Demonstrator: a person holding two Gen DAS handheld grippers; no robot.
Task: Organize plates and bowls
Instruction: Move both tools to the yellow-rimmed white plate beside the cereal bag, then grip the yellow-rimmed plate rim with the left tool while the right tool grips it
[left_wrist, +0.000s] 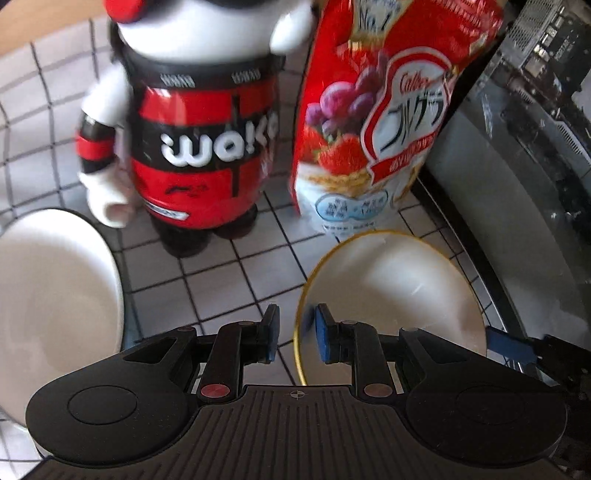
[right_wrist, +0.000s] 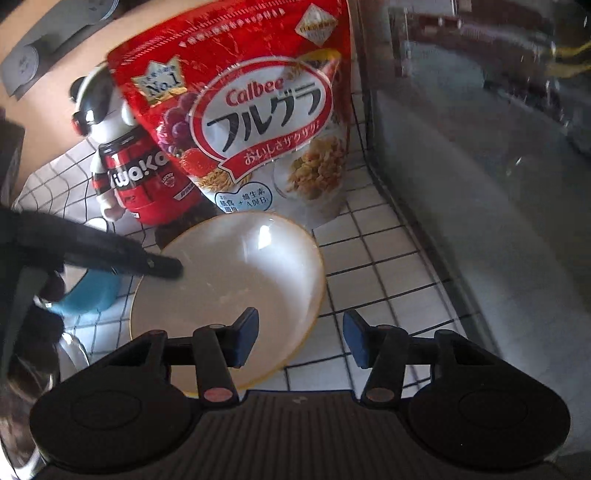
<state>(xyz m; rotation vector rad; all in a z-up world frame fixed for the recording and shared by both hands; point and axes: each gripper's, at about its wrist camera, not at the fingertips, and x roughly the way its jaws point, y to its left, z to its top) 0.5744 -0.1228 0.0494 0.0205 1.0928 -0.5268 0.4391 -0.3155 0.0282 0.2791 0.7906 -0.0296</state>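
Gold-rimmed bowl (left_wrist: 399, 291): rigid, glazed, slippery, breakable. Your left gripper (left_wrist: 295, 334) straddles its near-left rim, unclosed; right gripper (right_wrist: 301, 336) spread.

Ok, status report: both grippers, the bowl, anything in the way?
Left gripper straddling gold-rimmed bowl rim, not shut. Right gripper open at its opposite edge. Calbee granola bag and panda figurine stand close behind.

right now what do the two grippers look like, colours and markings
Both match: the left gripper and right gripper have matte black ribbed bodies with round side discs, black linkage arms with reddish copper pivot caps, and fingers faced with blue pads.
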